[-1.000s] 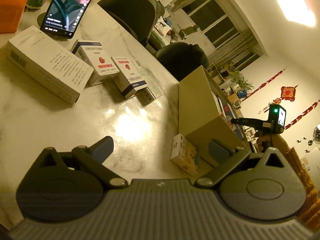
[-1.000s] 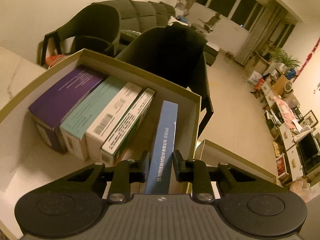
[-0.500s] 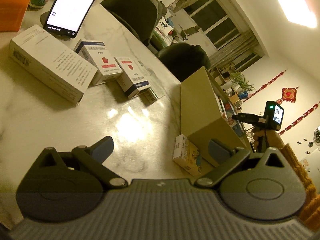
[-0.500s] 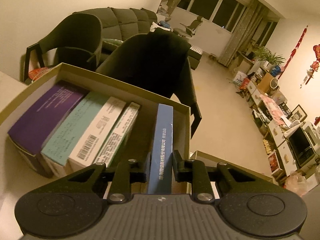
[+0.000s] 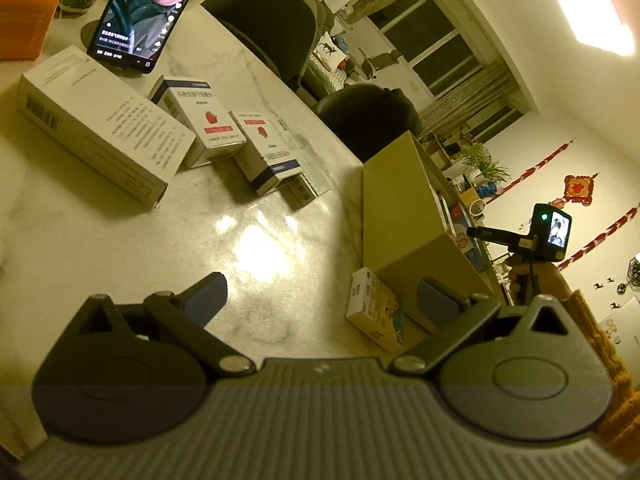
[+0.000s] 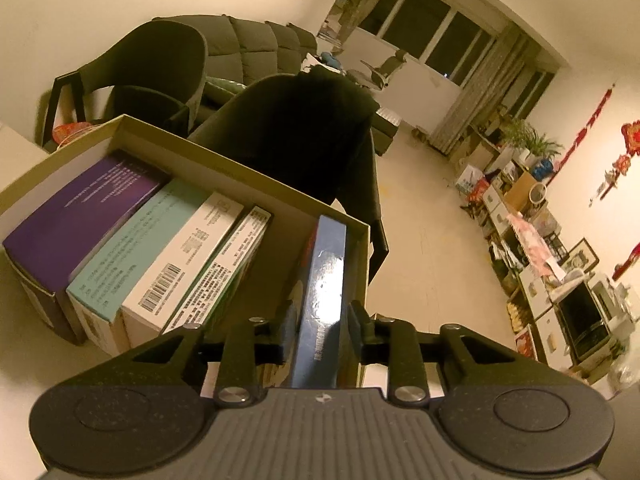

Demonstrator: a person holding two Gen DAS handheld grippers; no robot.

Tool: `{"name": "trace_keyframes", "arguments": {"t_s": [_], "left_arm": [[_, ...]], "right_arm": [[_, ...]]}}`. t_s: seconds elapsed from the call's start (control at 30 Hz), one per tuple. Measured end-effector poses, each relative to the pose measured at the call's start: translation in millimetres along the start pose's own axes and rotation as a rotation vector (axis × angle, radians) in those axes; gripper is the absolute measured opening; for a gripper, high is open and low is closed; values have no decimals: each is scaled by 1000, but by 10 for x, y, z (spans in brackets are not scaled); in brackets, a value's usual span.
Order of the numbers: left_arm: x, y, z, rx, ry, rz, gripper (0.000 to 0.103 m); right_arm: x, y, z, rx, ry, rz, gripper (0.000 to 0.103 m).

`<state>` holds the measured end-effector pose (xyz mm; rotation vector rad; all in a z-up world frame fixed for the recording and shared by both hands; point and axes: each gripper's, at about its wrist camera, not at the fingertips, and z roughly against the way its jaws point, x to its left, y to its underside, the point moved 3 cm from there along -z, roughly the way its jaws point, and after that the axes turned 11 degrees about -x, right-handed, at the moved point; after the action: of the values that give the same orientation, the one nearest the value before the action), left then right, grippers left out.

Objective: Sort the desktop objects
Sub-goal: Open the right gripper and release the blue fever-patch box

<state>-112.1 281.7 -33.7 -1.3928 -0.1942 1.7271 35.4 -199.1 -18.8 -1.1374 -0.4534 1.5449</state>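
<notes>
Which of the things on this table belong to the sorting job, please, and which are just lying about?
Job:
cardboard box
blue box between the right gripper jaws, which have just been opening
purple box
long white box
small yellow box

Lying about:
phone
orange tissue box
chairs

Purple box (image 6: 76, 216), teal box (image 6: 140, 240) and blue box (image 6: 326, 280) in a tan carton (image 6: 248, 168); white marbled table (image 5: 120, 240).

Both grippers, the left gripper (image 5: 320, 300) and the right gripper (image 6: 320, 330), are dark grey plastic with silver screws; a knitted orange sleeve (image 5: 612, 364) shows.
</notes>
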Motion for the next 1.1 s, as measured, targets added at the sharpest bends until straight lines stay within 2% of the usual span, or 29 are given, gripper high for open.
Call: {"name": "trace_keyframes", "arguments": {"t_s": [0.1,0.33,0.67,0.73,0.83,1.1], "left_arm": [[0,11,-9,2,3,2,102],[-5,23,-24,5,10,2,102],[-16,48,-47,13,14,3,102],[-37,57,-53,17,18,-1,102],[-57,64,-39,16,19,-4,102],[3,55,-15,13,-10,6,102]], "right_arm": [[-18,-27,64,-10,-5,3,43],[-113,-22,231,-27,-48,-19,43],[-24,39,580,-54,-198,70,38],[20,23,577,-62,-195,87,30],[63,-5,491,-52,-196,93,25],[159,-31,149,-23,-158,135,25]]}}
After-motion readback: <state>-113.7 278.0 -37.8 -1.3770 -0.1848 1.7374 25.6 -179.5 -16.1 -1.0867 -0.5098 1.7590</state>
